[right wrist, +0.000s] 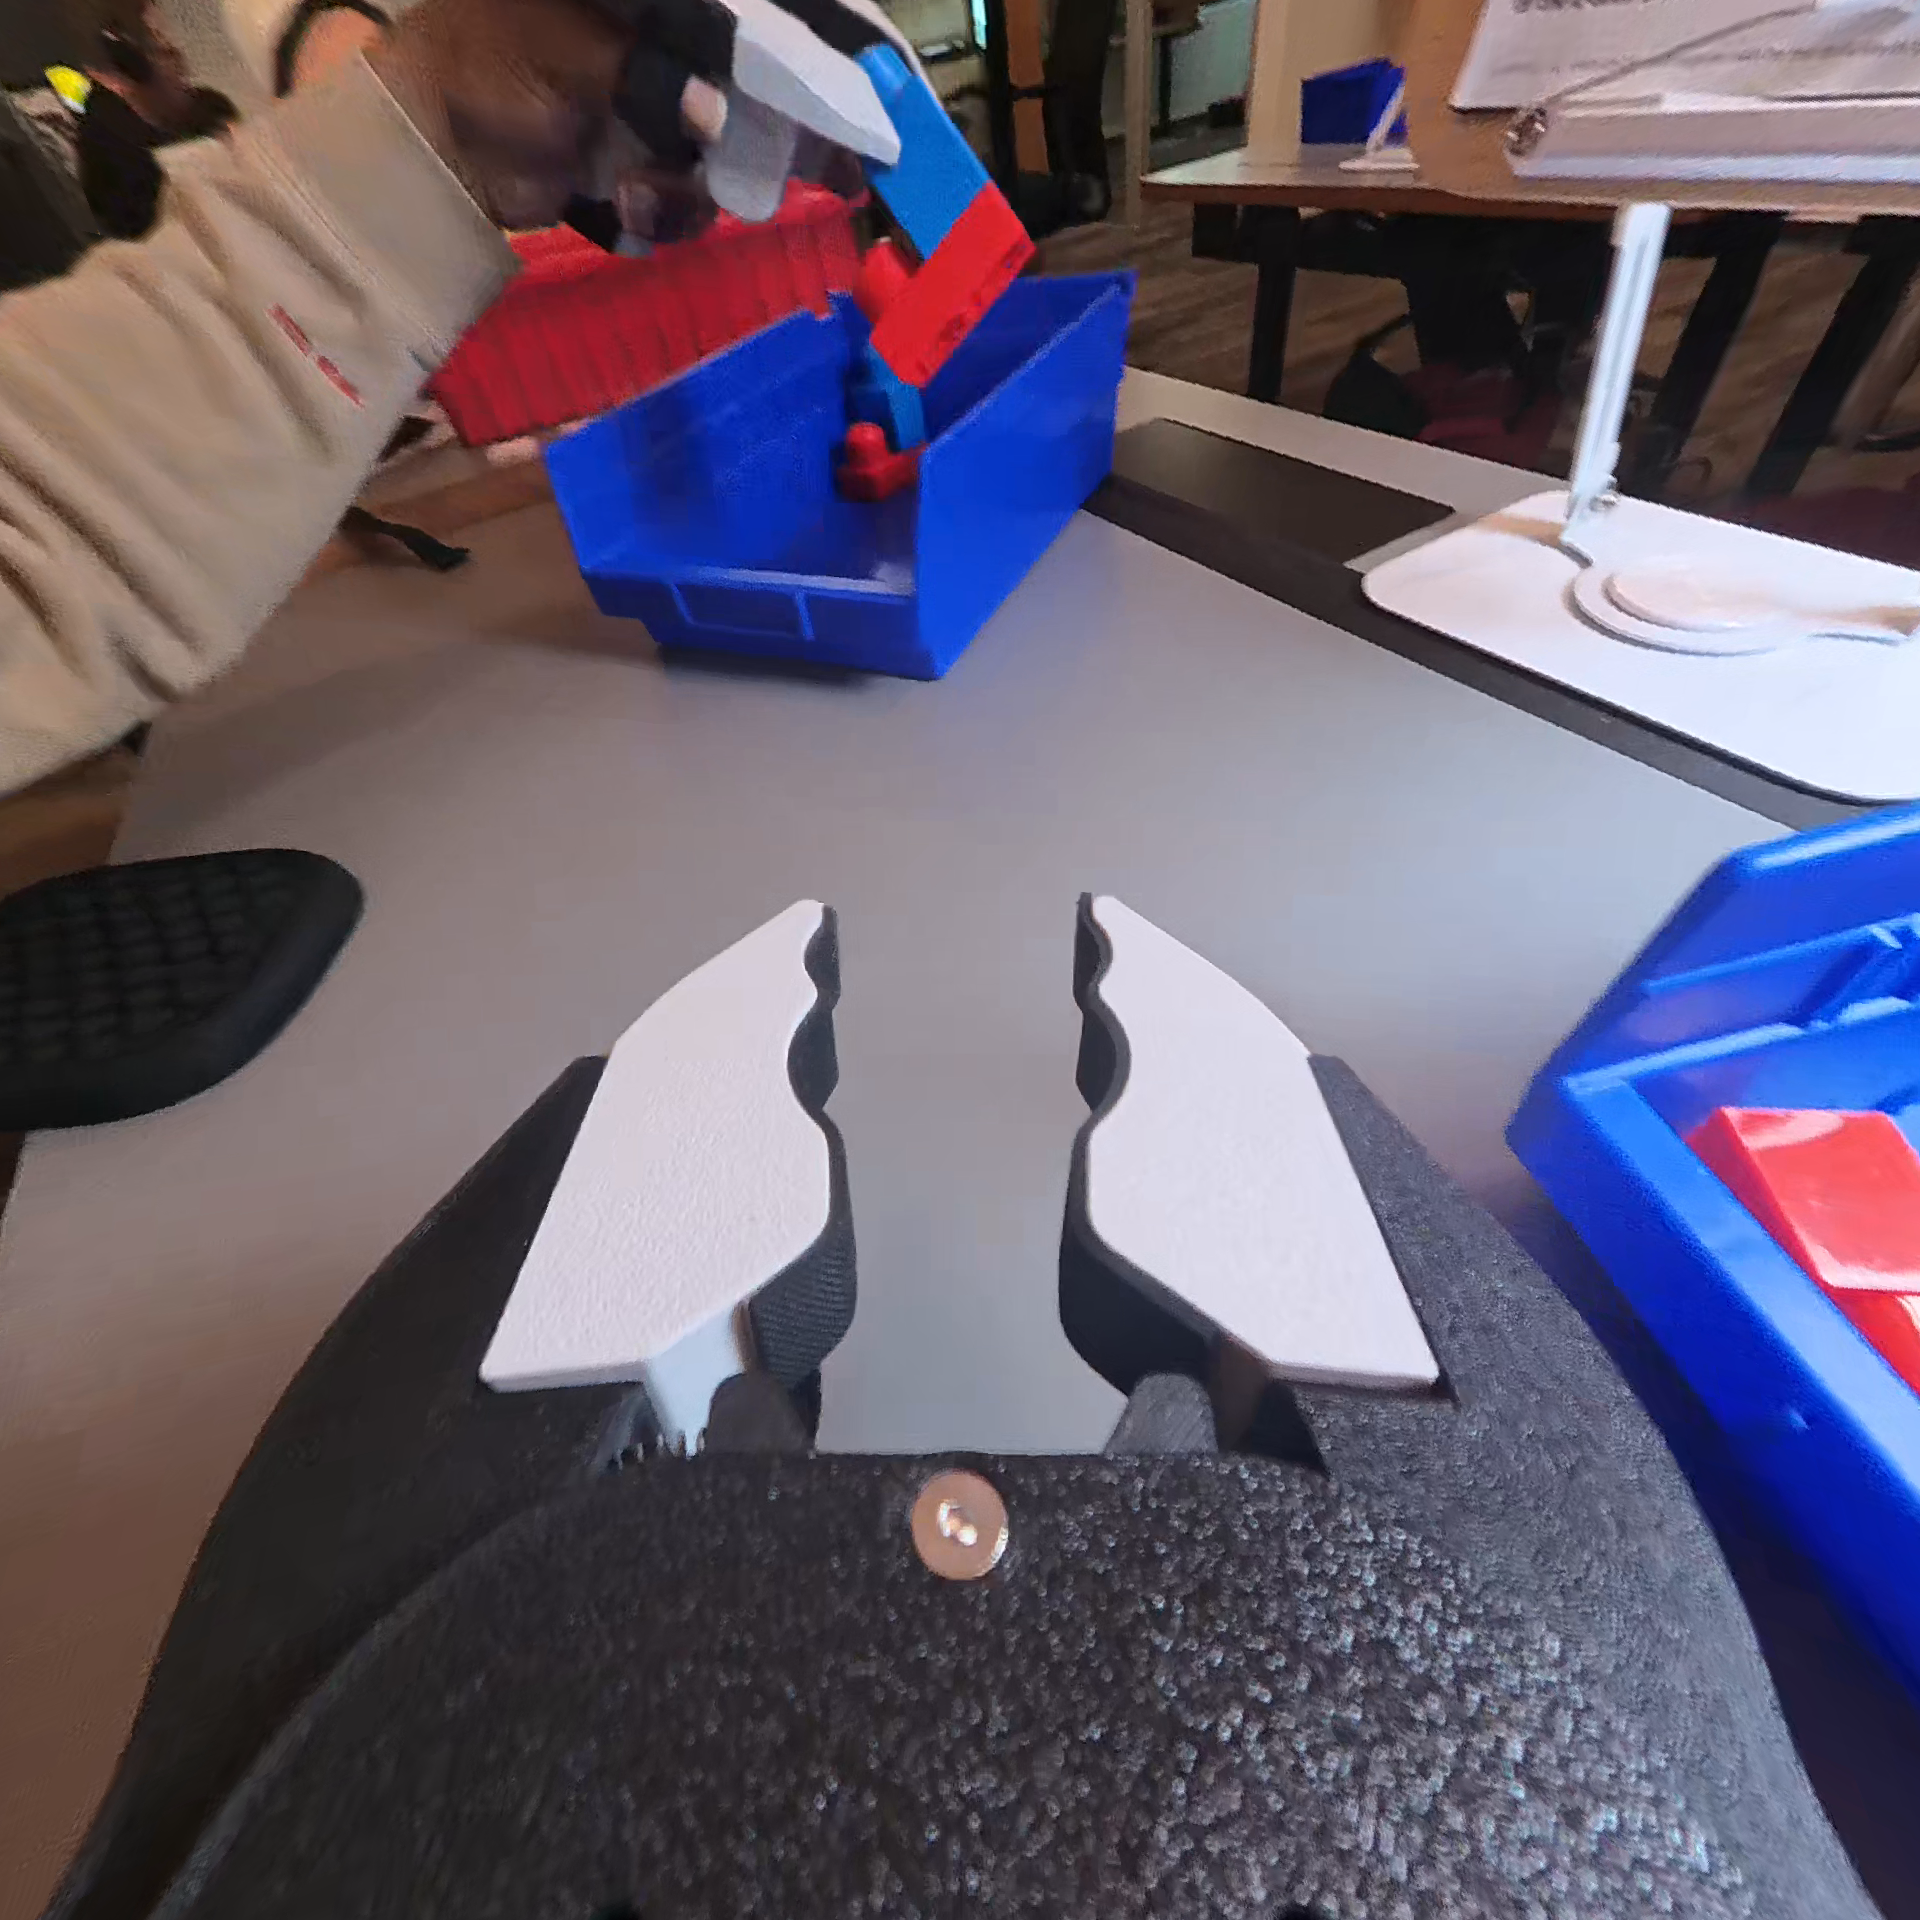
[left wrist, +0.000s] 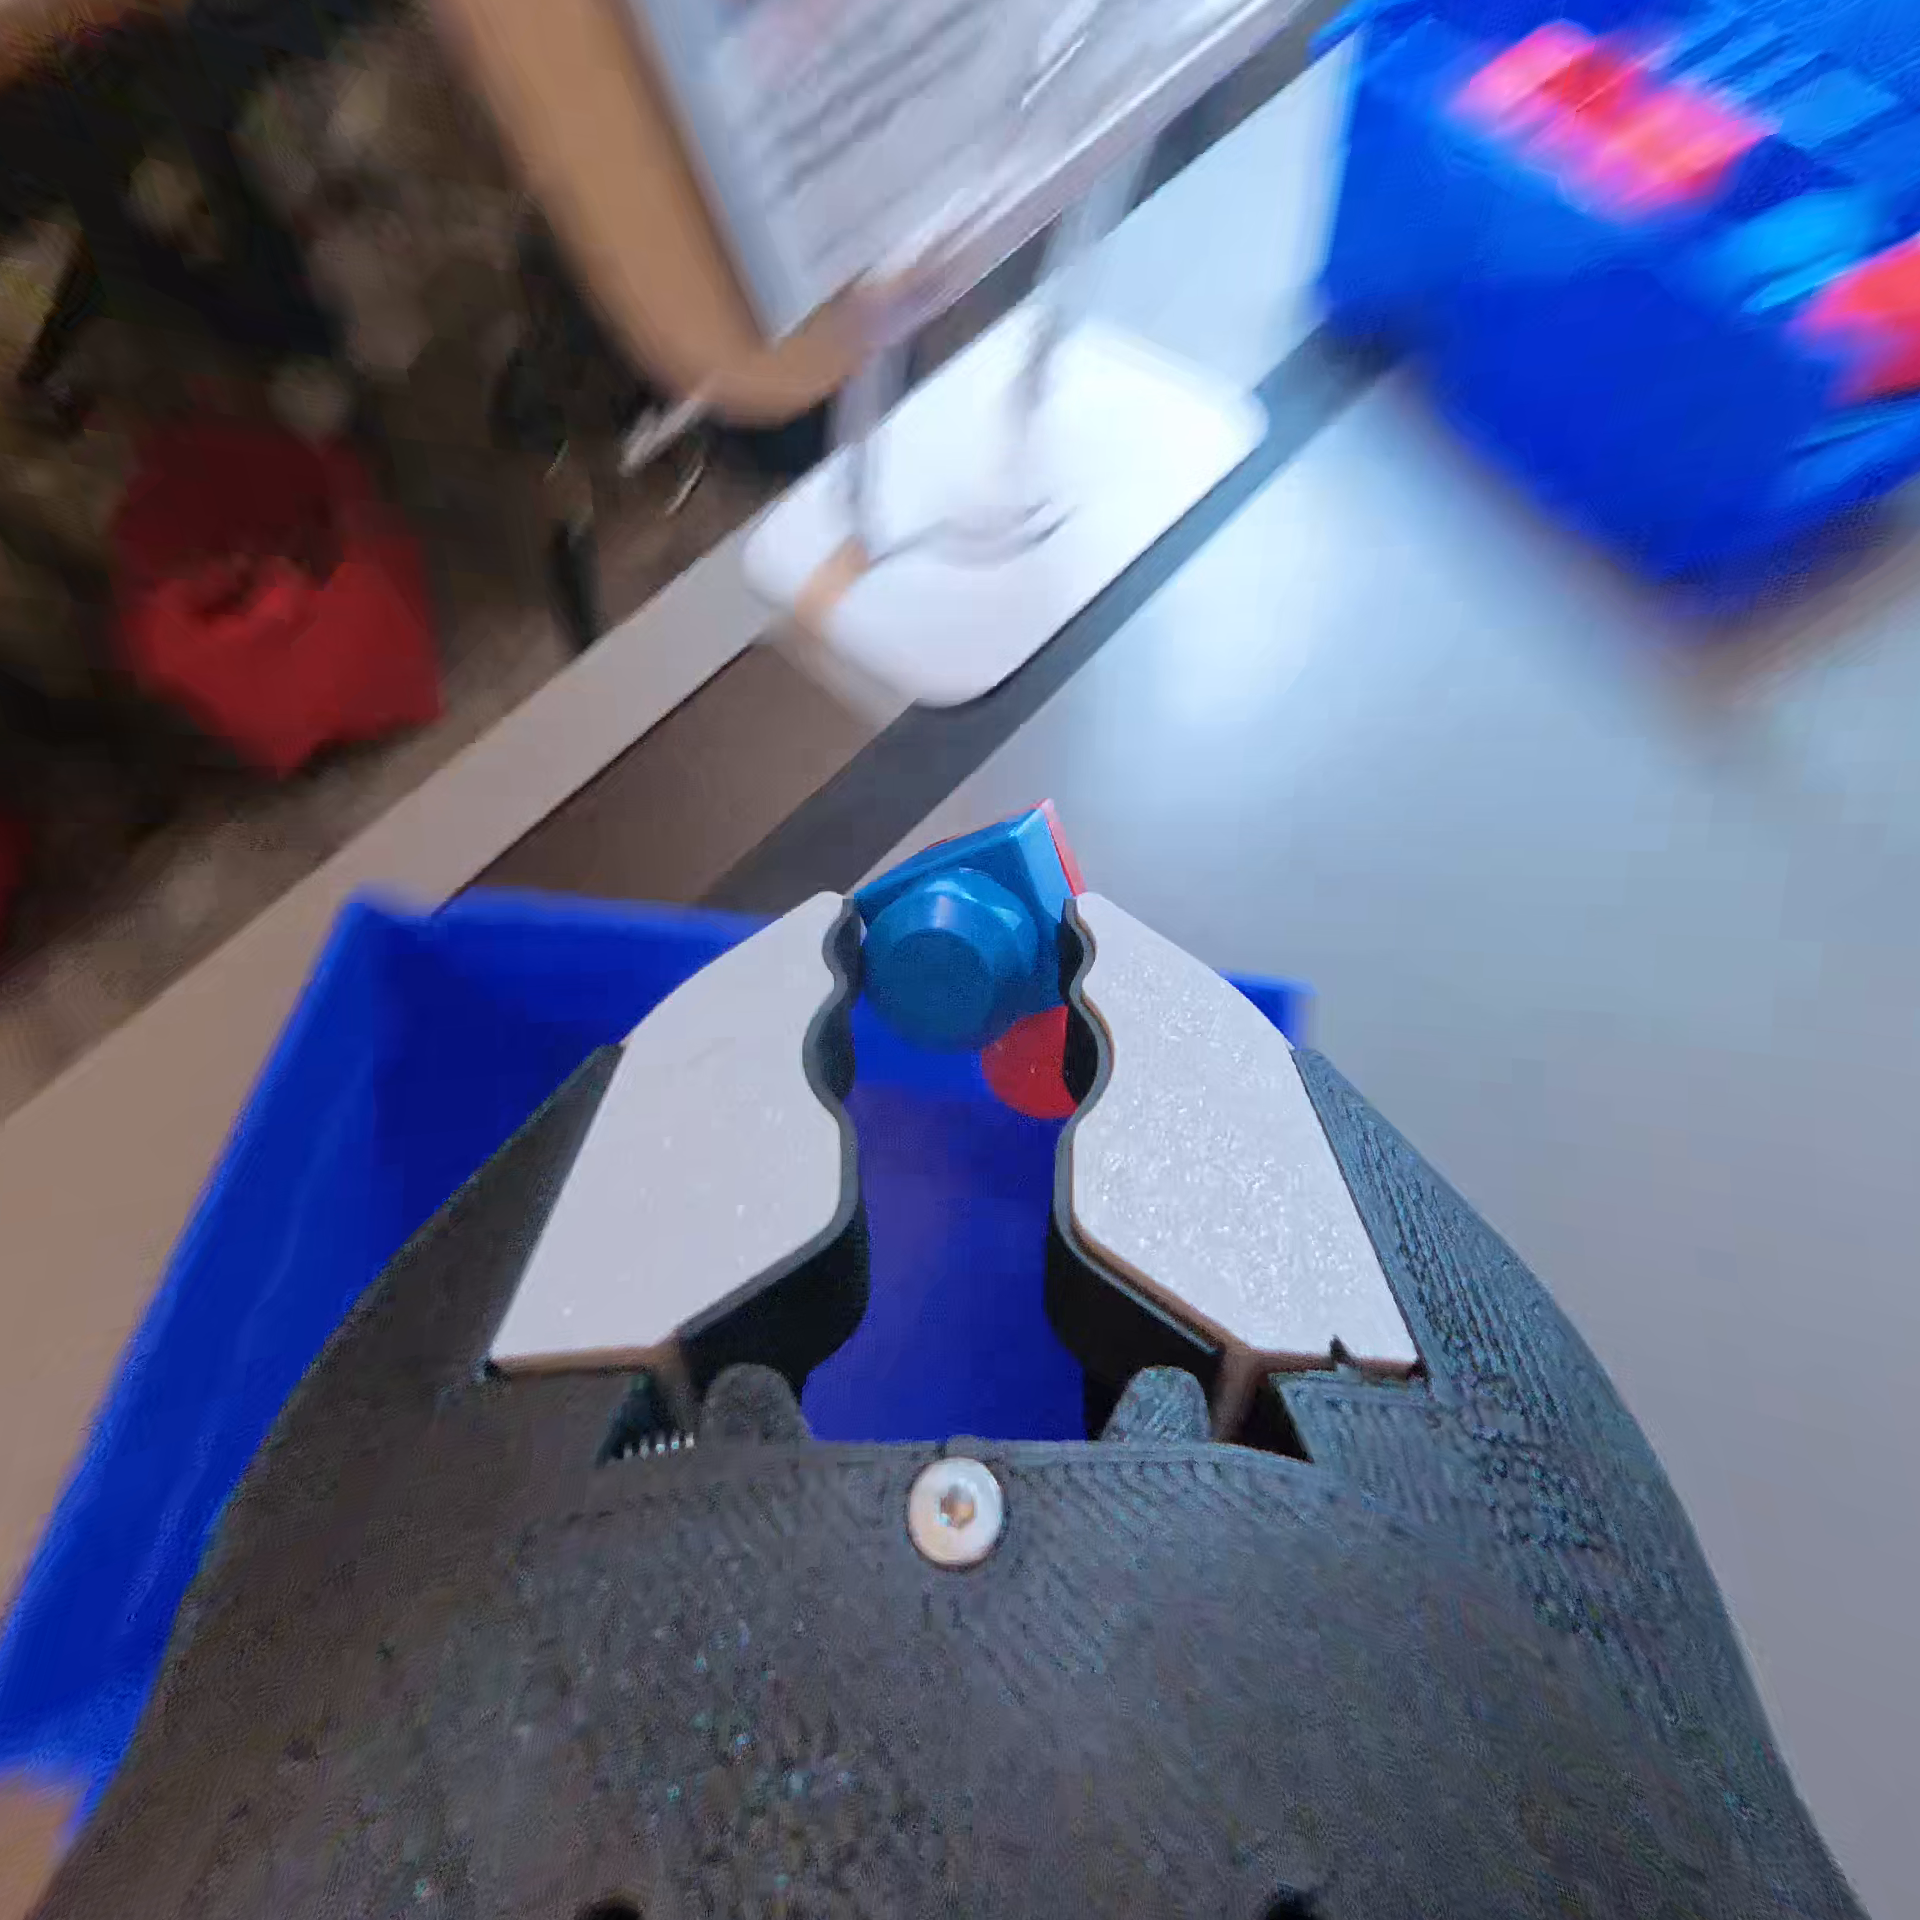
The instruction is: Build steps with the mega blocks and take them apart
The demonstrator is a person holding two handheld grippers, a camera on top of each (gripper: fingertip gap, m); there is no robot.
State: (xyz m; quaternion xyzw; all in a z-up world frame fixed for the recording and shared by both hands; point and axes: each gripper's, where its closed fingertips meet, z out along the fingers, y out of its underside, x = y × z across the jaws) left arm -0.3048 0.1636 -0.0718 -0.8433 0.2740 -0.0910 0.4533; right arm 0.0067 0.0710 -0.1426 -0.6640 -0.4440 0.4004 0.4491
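My left gripper point(left wrist: 961, 935) is shut on a stack of blue and red mega blocks point(left wrist: 966, 956), held over an open blue bin point(left wrist: 343, 1091). In the right wrist view the same stack point(right wrist: 940, 229) hangs tilted from the left gripper point(right wrist: 821, 114), its lower end inside the blue bin point(right wrist: 997, 499). A red block piece point(right wrist: 873, 462) shows in the bin. My right gripper point(right wrist: 956, 935) is open and empty, low over the grey table point(right wrist: 935, 790). A second blue bin point(right wrist: 1662, 1195) at the right holds red blocks point(right wrist: 1829, 1184).
A white lamp base point(right wrist: 1683, 613) stands at the back right on a dark mat point(right wrist: 1278, 478). A red crate point(right wrist: 644, 312) sits behind the far bin. A person's beige sleeve point(right wrist: 187, 436) reaches in from the left. A black chair armrest point(right wrist: 156, 977) is at the left edge. Spacing between my two grippers at the tips: around 35 cm.
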